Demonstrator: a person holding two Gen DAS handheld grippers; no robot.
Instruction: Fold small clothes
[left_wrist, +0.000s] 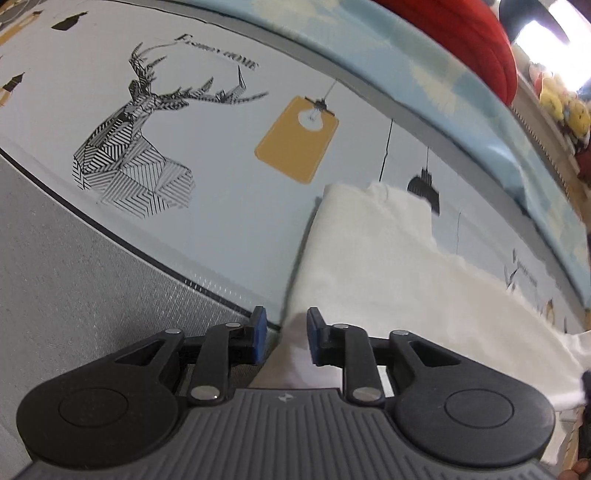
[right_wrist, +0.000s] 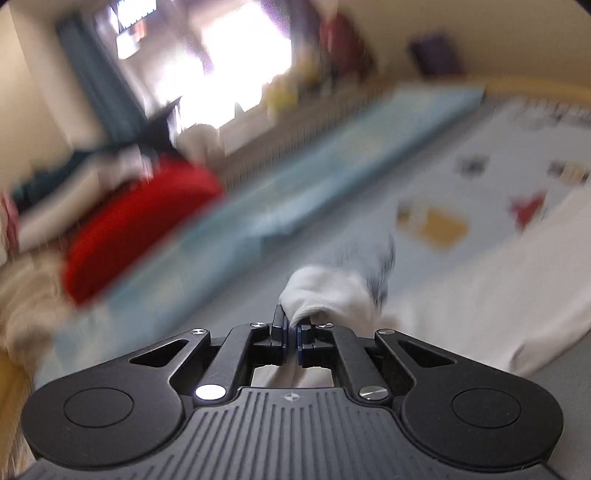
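Note:
A small white garment (left_wrist: 373, 258) lies on the pale printed sheet (left_wrist: 221, 177), running from the middle toward the lower right. My left gripper (left_wrist: 283, 338) is open, its blue pads either side of the garment's near corner, which lies between them. My right gripper (right_wrist: 291, 338) is shut on a bunched fold of the white garment (right_wrist: 325, 291) and holds it lifted above the sheet. The right wrist view is blurred by motion. The rest of the garment (right_wrist: 498, 288) trails off to the right there.
The sheet carries a striped deer print (left_wrist: 133, 147) and a yellow lamp print (left_wrist: 297, 138). A grey textured mattress edge (left_wrist: 74, 277) is at left. A light blue blanket (left_wrist: 443, 92) and a red cushion (left_wrist: 465, 40) lie behind.

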